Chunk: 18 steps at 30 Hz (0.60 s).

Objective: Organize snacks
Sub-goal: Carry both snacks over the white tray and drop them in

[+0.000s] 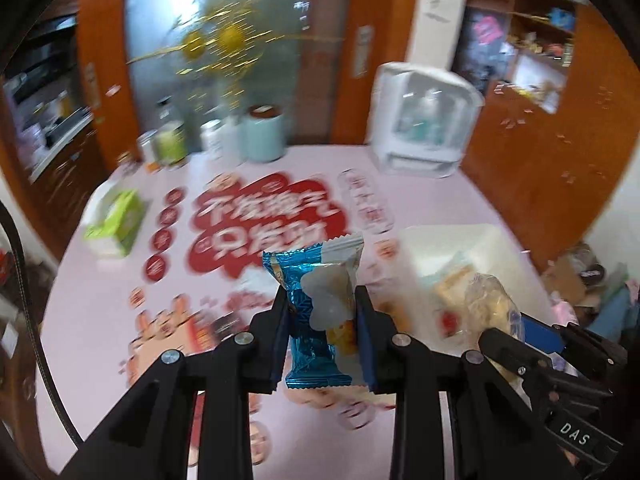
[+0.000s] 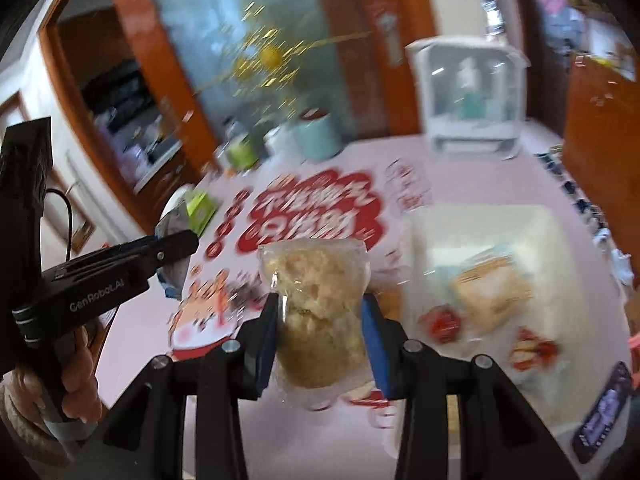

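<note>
Where the left wrist view looks down along its fingers, the left gripper is clamped on a blue-and-white snack packet, held above the pink table. The packet's long axis runs near upright in the frame, crimped top edge pointing away from the camera, lower end cut by the finger bases. Open table lies ahead across the red printed mat; a green tissue box sits near the left edge, jars and a white appliance line the far edge. A white tray lies to the right, its contents blurred. The right gripper's fingertip intrudes at lower right, partly hiding a clear bag.

In the right wrist view, the right gripper is closed on a clear bag of pale crumbly snack, long axis upright in the frame, bottom blurred. The tray sits just right, holding wrapped items hard to identify. The left gripper enters from the left edge, a hand on its handle. A phone lies at the lower right, cut off
</note>
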Each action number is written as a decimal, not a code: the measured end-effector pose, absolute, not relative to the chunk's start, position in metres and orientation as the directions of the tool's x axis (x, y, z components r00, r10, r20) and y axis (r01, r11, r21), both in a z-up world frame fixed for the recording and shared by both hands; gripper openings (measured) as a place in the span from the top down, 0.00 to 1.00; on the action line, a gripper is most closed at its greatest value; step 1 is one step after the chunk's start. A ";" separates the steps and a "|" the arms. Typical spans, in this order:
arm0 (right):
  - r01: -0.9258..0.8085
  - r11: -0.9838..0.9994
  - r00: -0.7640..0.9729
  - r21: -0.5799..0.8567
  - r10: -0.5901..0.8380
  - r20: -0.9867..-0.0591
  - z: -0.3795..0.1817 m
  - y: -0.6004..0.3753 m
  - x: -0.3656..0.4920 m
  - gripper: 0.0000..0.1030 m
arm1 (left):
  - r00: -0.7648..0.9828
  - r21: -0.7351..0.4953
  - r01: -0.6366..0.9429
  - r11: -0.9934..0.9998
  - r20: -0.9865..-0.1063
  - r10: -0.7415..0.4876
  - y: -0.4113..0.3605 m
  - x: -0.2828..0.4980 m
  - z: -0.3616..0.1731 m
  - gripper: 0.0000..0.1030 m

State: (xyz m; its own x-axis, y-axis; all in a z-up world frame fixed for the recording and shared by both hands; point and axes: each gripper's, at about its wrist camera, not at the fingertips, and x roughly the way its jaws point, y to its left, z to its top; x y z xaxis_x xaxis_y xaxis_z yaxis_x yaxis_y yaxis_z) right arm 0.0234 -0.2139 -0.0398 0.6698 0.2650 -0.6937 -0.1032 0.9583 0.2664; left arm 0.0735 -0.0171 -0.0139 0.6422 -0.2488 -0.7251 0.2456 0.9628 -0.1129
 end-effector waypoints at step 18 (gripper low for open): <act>0.246 0.962 0.658 0.121 -0.074 -0.750 -0.066 -0.337 0.013 0.60 | 0.601 0.054 0.509 0.859 -0.736 -0.310 -0.228 0.111 -0.019 0.69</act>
State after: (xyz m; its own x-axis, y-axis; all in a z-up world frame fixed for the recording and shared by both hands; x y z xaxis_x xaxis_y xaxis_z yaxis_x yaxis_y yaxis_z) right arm 0.0133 -0.3374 -0.0662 0.6575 -0.0736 -0.7498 0.2460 0.9616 0.1213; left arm 0.1108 -0.2279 -0.0189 0.6012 -0.3104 -0.7364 0.5091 0.8590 0.0536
